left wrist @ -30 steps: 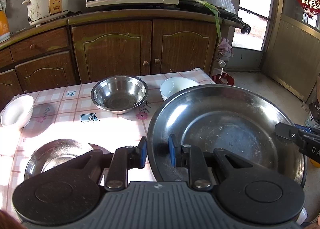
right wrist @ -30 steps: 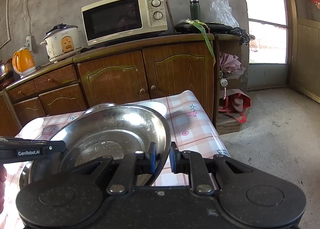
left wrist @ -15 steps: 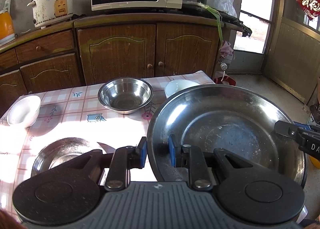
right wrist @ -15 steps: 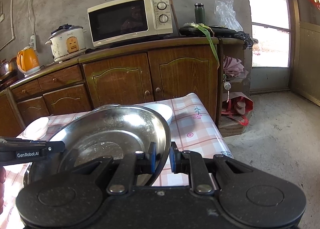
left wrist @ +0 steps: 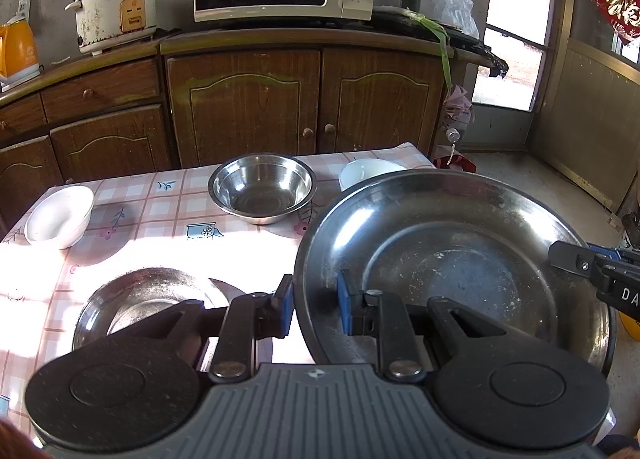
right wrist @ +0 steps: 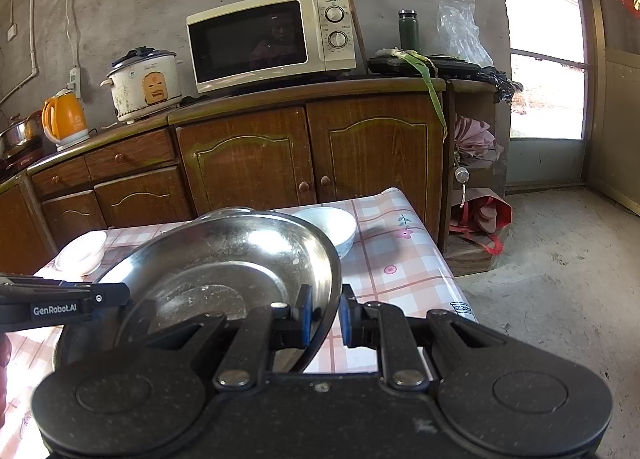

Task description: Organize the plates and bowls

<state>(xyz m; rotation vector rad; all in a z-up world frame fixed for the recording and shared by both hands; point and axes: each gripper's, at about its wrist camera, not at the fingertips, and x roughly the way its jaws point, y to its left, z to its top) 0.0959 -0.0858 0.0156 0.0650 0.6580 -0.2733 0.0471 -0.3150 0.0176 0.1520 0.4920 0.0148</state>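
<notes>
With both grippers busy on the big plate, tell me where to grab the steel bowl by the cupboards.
Take the steel bowl by its thin rolled rim on the near side, coming from above, one finger inside and one outside. It stands upright and empty, its sloped wall too wide to span.

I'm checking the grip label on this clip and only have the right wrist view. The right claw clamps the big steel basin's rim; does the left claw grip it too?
Observer: Yes. The left claw has a blue pad on each side of the rim of the large round stainless steel basin, across from the right claw.
Reviewer: Is anything on the table by the left claw?
Observer: A shallow round steel plate lies there in sunlight.
Reviewer: What is the rim peeking out behind the basin?
Observer: A deep round steel bowl, empty and upright on the pink checked tablecloth.
</notes>
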